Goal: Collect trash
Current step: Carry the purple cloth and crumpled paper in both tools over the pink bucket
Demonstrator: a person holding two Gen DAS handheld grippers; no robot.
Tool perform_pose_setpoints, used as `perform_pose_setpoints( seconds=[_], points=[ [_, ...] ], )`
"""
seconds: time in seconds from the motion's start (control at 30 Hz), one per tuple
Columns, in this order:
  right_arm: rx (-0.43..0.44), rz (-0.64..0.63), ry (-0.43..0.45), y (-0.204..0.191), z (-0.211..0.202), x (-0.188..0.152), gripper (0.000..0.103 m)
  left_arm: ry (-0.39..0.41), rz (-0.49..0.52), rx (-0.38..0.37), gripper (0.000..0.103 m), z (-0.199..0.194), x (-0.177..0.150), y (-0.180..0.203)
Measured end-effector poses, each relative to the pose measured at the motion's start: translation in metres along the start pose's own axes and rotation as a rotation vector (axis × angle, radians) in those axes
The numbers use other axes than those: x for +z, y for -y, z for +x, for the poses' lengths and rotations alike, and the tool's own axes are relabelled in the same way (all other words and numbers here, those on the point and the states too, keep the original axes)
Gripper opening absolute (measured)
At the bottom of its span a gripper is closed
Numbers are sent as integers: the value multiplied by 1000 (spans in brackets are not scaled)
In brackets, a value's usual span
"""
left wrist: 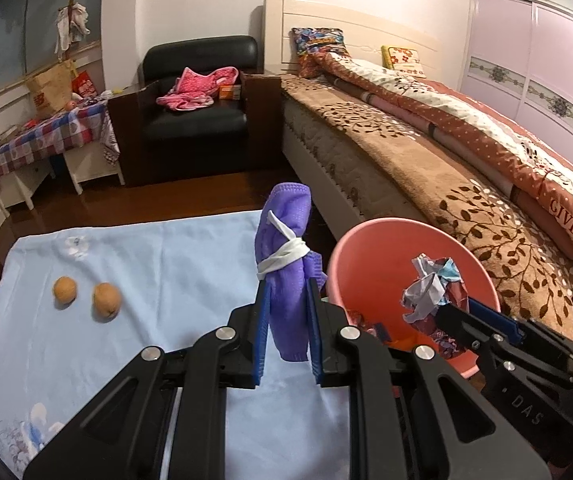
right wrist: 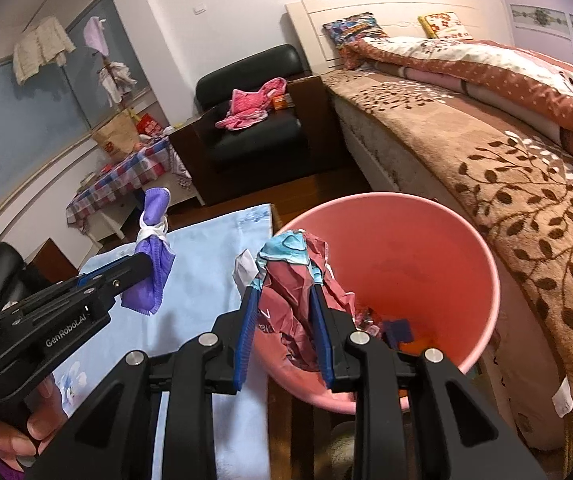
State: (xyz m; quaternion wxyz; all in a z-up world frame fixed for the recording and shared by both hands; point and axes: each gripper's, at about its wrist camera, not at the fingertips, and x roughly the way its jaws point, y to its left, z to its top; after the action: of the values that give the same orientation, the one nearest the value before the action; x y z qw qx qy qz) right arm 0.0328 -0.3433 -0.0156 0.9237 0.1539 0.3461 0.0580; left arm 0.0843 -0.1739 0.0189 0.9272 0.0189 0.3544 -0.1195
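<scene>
My left gripper is shut on a purple face mask rolled up and tied with its white straps, held above the right edge of the light blue cloth. It also shows in the right wrist view. My right gripper is shut on a crumpled wad of red, blue and white paper, held over the near rim of the pink bucket. The wad and the bucket also show in the left wrist view. Some trash lies at the bucket's bottom.
Two walnuts lie on the cloth at the left. A bed with a brown leaf blanket runs along the right, close to the bucket. A black armchair and a small checked table stand behind.
</scene>
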Motion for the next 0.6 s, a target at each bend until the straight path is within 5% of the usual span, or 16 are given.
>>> perform_pose_setpoints(
  seconds=[0.6],
  points=[
    [-84,92,-1,44,3,0,27,-44,68,-75,17,37,1,47]
  ],
)
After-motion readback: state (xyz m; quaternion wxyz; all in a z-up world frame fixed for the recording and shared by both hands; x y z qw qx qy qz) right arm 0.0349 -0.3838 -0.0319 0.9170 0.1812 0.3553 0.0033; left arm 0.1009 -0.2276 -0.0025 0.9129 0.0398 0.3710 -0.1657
